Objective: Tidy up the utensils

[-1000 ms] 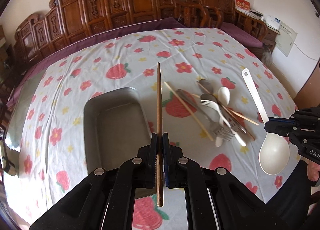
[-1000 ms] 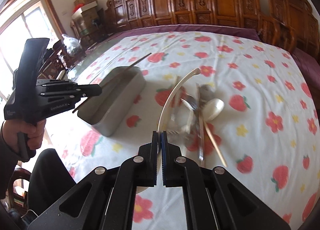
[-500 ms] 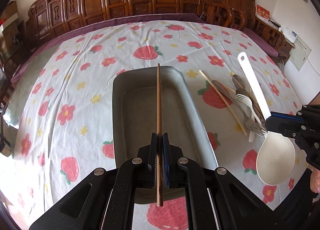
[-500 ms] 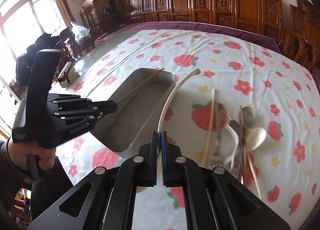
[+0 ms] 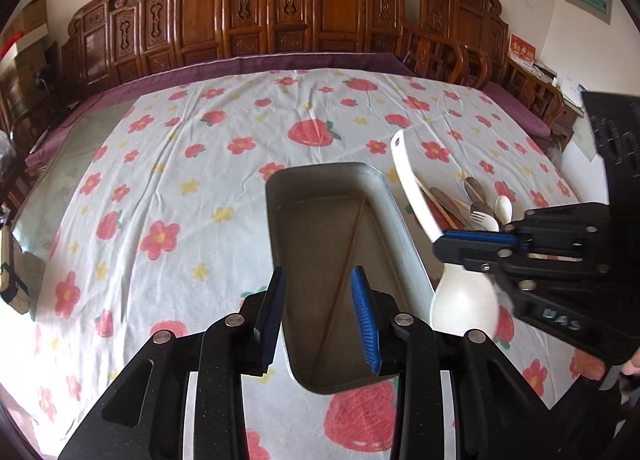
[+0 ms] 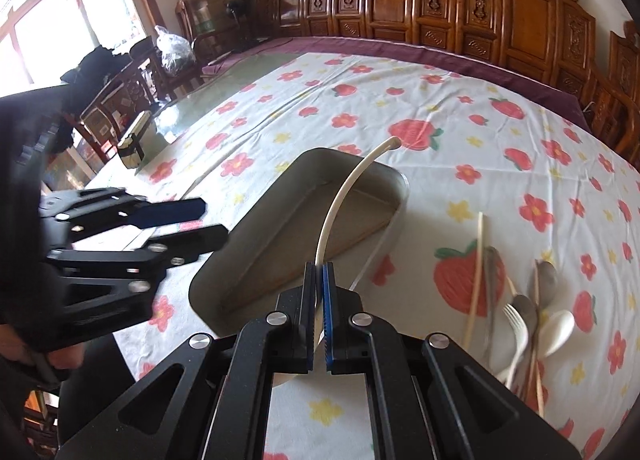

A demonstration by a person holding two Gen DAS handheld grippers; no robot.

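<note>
A long metal tray (image 5: 280, 220) lies on the strawberry tablecloth. My left gripper (image 5: 318, 288) hovers over its near end; its jaws are opening and press on nothing. The wooden chopstick (image 5: 348, 256) lies loose on the tray floor below them. My right gripper (image 6: 319, 272) is shut on the handle of a white serving spoon (image 6: 344, 196), which hangs over the tray's right rim (image 6: 400, 180). From the left wrist, the right gripper (image 5: 444, 246) comes in from the right, with the spoon's bowl (image 5: 464, 300) below it. The left gripper (image 6: 216, 220) shows at the tray's left.
A pile of forks, spoons and chopsticks (image 6: 520, 320) lies right of the tray, also seen from the left wrist as a pile (image 5: 476, 204). Carved wooden chairs (image 5: 320, 8) line the far side. A small box (image 6: 134, 144) sits on the bare glass at the left.
The left gripper moved over the tray and opened; the chopstick dropped into the tray. The right gripper carried the white spoon leftward from the utensil pile to the tray's right rim.
</note>
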